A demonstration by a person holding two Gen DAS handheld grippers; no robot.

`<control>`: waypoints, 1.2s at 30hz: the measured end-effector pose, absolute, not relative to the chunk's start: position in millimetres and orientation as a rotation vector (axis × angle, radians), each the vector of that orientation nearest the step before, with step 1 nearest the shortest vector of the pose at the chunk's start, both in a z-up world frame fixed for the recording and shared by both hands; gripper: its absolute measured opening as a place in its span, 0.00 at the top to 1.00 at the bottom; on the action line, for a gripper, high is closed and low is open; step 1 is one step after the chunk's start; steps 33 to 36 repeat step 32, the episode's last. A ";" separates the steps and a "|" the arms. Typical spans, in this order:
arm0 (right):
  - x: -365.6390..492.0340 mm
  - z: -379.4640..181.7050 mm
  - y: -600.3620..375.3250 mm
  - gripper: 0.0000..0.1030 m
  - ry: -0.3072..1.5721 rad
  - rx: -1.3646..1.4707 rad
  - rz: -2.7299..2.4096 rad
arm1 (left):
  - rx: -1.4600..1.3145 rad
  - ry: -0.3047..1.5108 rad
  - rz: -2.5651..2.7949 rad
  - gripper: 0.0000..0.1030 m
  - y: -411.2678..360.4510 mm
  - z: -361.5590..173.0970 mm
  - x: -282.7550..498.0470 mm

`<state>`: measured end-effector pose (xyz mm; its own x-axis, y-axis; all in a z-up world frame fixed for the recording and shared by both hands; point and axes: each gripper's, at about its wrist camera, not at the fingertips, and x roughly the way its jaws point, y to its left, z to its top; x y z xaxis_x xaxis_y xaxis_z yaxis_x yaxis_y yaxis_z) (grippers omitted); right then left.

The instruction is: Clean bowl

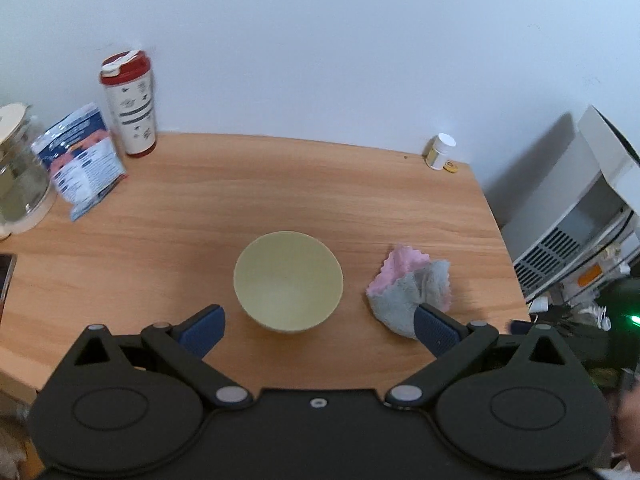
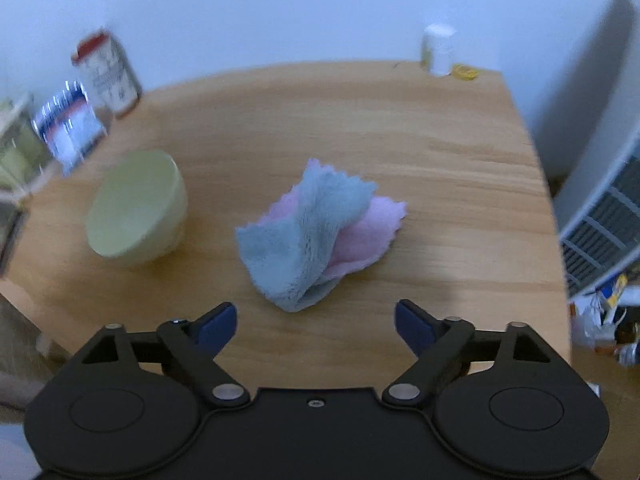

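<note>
A pale yellow-green bowl [image 1: 288, 280] stands upright on the wooden table [image 1: 280, 184], straight ahead of my left gripper [image 1: 320, 330], which is open and empty just short of it. A crumpled pink and grey-blue cloth [image 1: 408, 292] lies right of the bowl, beside the left gripper's right fingertip. In the right wrist view the cloth [image 2: 316, 236] lies just ahead of my right gripper [image 2: 316, 326], which is open and empty. The bowl [image 2: 138, 208] is to its left.
A red-lidded tumbler [image 1: 130, 104], a blue snack bag [image 1: 80, 160] and a glass jar [image 1: 20, 176] stand at the back left. A small white bottle [image 1: 440, 152] stands at the back right corner. A white appliance [image 1: 572, 216] is beyond the table's right edge.
</note>
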<state>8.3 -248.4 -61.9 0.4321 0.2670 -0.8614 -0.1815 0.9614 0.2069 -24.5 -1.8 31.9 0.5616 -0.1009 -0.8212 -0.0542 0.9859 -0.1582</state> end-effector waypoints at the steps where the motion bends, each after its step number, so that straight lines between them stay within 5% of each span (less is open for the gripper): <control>1: 0.9 -49.1 -252.3 0.00 1.078 0.103 0.275 | -0.166 0.973 -0.018 0.01 -2.3 33.4 -26.3; 11: -55.8 19.9 -255.1 0.00 0.959 0.038 0.306 | -0.115 1.023 0.072 0.01 -19.5 38.9 -54.7; 36: -95.5 18.8 -247.9 0.00 0.894 0.011 0.338 | 0.023 1.009 0.095 0.01 -45.8 29.3 -88.3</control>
